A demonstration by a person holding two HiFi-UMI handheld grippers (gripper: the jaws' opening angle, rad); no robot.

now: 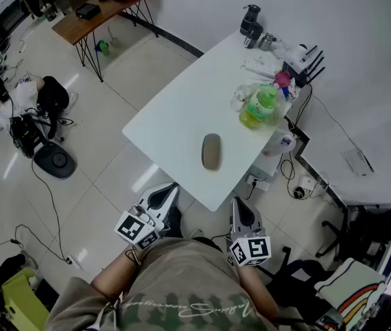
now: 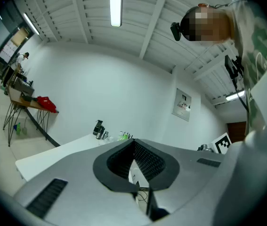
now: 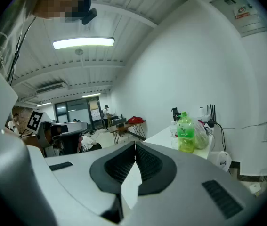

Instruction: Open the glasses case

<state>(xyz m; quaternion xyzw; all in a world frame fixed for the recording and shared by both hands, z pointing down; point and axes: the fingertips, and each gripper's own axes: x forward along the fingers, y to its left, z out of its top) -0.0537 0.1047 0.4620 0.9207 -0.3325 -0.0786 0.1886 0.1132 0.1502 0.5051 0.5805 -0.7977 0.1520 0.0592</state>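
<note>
The glasses case (image 1: pixel 211 151), a grey-brown oval, lies closed on the white table (image 1: pixel 174 109) near its front corner. Both grippers hang below the table's near edge, apart from the case. My left gripper (image 1: pixel 171 187) points toward the table from the lower left with its jaws shut and nothing in them. My right gripper (image 1: pixel 239 203) is just under the front corner, also shut and empty. In the left gripper view the left gripper (image 2: pixel 134 143) has its pads pressed together; the right gripper (image 3: pixel 134 148) looks the same in its own view. Neither gripper view shows the case.
A green bottle (image 1: pixel 261 107), a clear plastic bag, a black grinder (image 1: pixel 250 25) and a router (image 1: pixel 307 59) crowd the table's far right end. Cables and a power strip lie on the floor at right. A wooden side table (image 1: pixel 102 11) stands at the far left.
</note>
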